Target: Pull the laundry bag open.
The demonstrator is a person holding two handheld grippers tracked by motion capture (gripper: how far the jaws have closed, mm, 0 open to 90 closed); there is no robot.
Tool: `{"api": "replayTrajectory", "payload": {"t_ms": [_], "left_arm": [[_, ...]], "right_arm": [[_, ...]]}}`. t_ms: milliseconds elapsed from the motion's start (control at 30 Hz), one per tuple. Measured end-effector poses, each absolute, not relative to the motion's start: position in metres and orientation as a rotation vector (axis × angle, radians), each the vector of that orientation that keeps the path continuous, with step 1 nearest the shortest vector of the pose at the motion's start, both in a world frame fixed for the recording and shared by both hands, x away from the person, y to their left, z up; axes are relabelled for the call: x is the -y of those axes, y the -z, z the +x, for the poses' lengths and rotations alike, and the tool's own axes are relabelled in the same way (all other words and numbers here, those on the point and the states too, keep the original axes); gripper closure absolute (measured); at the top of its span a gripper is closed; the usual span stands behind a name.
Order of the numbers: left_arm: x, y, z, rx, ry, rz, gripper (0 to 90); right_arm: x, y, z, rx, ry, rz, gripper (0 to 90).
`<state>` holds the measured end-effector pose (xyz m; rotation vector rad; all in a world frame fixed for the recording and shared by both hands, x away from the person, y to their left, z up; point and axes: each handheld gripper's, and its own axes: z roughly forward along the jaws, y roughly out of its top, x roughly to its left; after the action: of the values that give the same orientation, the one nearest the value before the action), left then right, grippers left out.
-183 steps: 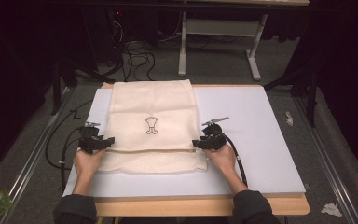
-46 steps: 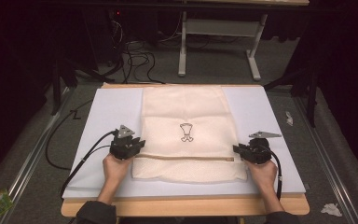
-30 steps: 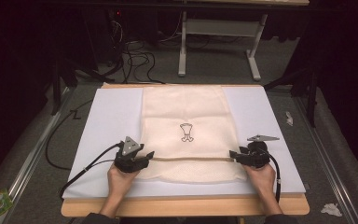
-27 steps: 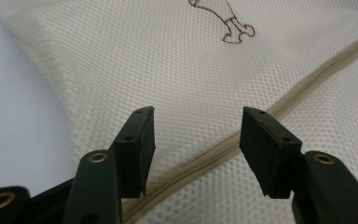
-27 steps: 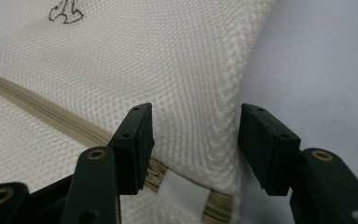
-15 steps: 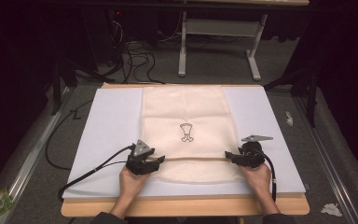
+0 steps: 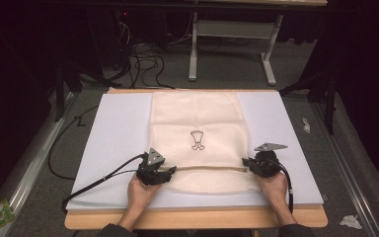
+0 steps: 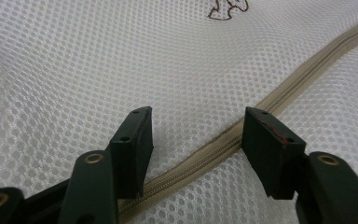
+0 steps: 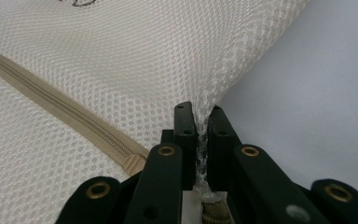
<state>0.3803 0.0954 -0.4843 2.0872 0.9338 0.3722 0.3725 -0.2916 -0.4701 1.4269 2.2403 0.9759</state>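
Note:
A cream mesh bag with a small dark logo lies flat on the white mat. A tan zipper runs across its near part. My left gripper is at the zipper's left end. Its jaws stand open just above the mesh, with the zipper passing between the fingers. My right gripper is at the zipper's right end. Its jaws have just been closing and are now shut on a pinched fold of the bag's mesh edge, beside the zipper's end.
The mat covers a wooden table, whose front edge runs near the person's forearms. Bare mat lies right of the bag. Cables trail from the grippers. Table legs and wires stand on the dark floor beyond.
The left gripper has moved right along the bag's near part to the zipper's left end. The right gripper has shifted slightly inward and closed on the bag's edge.

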Motion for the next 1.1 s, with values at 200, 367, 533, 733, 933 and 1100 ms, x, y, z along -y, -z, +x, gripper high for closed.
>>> {"api": "replayTrajectory", "payload": {"t_ms": [200,367,533,733,933,1100], "left_arm": [[-0.096,0.483,0.381,-0.939,-0.358,2.089,43.5],[-0.094,0.478,0.378,-0.927,-0.319,2.078,43.4],[-0.093,0.473,0.377,-0.911,-0.284,2.052,44.2],[-0.084,0.464,0.375,-0.867,-0.243,2.048,46.0],[-0.073,0.456,0.374,-0.823,-0.218,2.041,47.9],[-0.062,0.455,0.374,-0.79,-0.182,2.06,51.7]], "right_arm": [[0.295,0.46,0.371,-2.241,-1.022,1.41,87.2],[0.296,0.454,0.37,-2.234,-1.059,1.403,87.4],[0.295,0.449,0.368,-2.238,-1.081,1.406,87.5],[0.294,0.44,0.367,-2.227,-1.116,1.385,87.5],[0.293,0.435,0.367,-2.222,-1.131,1.381,87.5],[0.293,0.434,0.367,-2.22,-1.156,1.377,87.5]]}}
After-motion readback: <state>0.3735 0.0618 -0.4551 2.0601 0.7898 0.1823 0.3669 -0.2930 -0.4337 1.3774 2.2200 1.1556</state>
